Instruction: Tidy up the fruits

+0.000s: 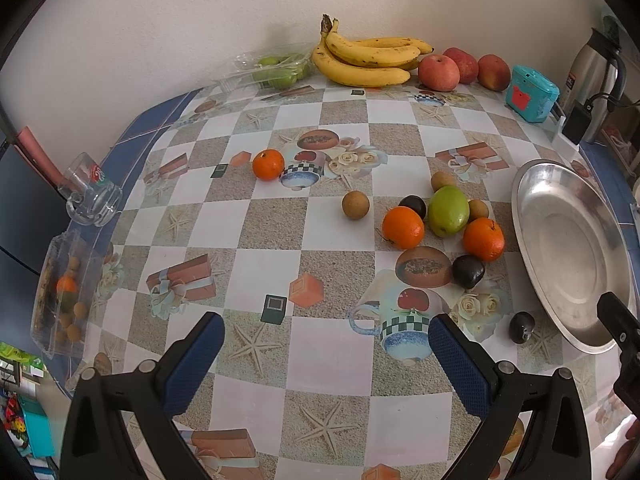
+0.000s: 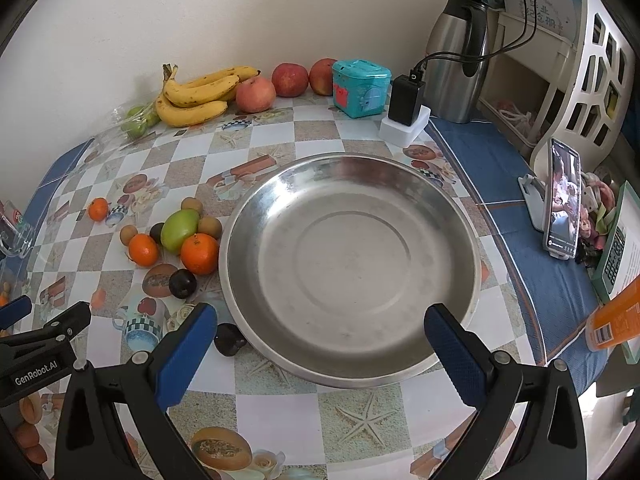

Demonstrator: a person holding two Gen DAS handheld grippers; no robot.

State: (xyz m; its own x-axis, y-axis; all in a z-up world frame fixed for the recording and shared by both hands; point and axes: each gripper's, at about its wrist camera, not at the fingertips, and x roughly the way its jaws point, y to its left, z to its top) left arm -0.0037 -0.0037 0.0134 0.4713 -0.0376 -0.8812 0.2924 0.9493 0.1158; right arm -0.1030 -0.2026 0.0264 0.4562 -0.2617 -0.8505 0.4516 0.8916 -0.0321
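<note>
Ahead of my left gripper (image 1: 326, 344), whose blue pads stand wide apart with nothing between them, loose fruit lies on the checked tablecloth (image 1: 264, 236). A green mango (image 1: 448, 210) sits beyond my right pad, touching two oranges (image 1: 403, 227) and several small brown fruits; a dark plum (image 1: 468, 271) lies nearer. A third orange (image 1: 268, 164) rests well off to the far left.

Under my right gripper (image 2: 320, 340), likewise spread wide and empty, the steel dish (image 2: 460, 208) fills the view (nothing in it yet), with the fruit cluster just left of its rim. I judge the oranges firm and light, best pinched across the middle; the smooth plums could squirt free, and the mango bruises if squeezed hard.
</note>
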